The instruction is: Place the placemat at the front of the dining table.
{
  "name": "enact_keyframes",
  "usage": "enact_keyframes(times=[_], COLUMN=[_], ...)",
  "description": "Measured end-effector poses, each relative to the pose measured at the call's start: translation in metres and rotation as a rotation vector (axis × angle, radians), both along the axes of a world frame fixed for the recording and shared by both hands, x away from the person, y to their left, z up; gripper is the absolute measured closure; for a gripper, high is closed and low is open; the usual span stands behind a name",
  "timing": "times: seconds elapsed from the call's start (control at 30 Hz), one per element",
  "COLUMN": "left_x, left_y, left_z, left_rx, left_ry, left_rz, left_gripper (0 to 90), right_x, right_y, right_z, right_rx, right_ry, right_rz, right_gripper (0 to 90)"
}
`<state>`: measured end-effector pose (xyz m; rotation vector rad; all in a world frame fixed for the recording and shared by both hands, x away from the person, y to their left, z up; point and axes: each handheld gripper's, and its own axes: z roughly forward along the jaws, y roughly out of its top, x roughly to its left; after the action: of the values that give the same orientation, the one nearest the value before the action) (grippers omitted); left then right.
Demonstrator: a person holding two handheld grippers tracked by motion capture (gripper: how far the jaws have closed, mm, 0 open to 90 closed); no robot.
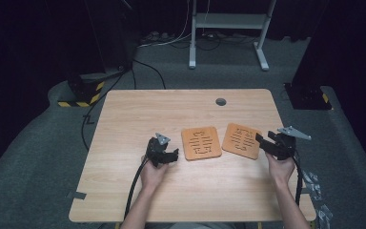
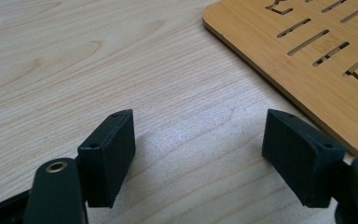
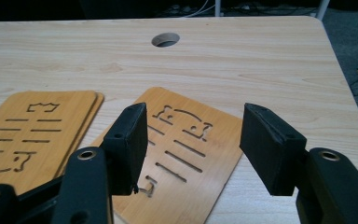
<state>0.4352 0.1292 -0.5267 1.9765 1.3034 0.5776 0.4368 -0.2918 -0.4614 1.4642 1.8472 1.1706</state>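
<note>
**Both grippers poised beside the two bamboo mats, nothing picked up yet**

Two square, orange-brown bamboo mats with slotted cut-out patterns lie flat on the pale wooden counter (image 1: 124, 191), side by side near its middle and just apart from each other. The left mat (image 1: 201, 143) sits square to the person; the right mat (image 1: 241, 140) is turned a little clockwise. In the right gripper view the left mat (image 3: 32, 135) looks like it could be two sheets stacked, judging by a doubled edge, though I cannot be sure.

The left gripper (image 1: 164, 155) rests low at about nine o'clock of the left mat, its fingers (image 2: 109, 156) spread apart over bare wood, with that mat's corner (image 2: 307, 56) just off to one side of them. The right gripper (image 1: 267, 143) hovers at three o'clock of the right mat, fingers (image 3: 130, 144) also apart and holding nothing; the right mat's near edge (image 3: 186, 154) lies between and beyond them.

To my eye this is the approach, with no grasp made. The right hand seems closest to acting: it would need to dip low, slide one finger under the mat's thin edge and close on it. A flat sheet on a flat counter gives little to bite, so tipping or nudging an edge up may come first.
</note>
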Motion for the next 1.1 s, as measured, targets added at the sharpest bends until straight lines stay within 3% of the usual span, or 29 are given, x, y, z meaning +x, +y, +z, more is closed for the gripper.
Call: enact_keyframes(times=[0.57,1.1], left_x=[0.000,0.000], left_y=[0.000,0.000], left_z=[0.000,0.000], left_rx=[0.000,0.000], left_ry=[0.000,0.000], left_rz=[0.000,0.000], left_gripper=[25.5,25.5], right_x=[-0.022,-0.045], right_y=[0.012,0.039], right_z=[-0.003,-0.021], right_rx=[0.027,0.030], right_ry=[-0.007,0.002], right_rz=[0.054,0.129], right_gripper=[41.1,40.8])
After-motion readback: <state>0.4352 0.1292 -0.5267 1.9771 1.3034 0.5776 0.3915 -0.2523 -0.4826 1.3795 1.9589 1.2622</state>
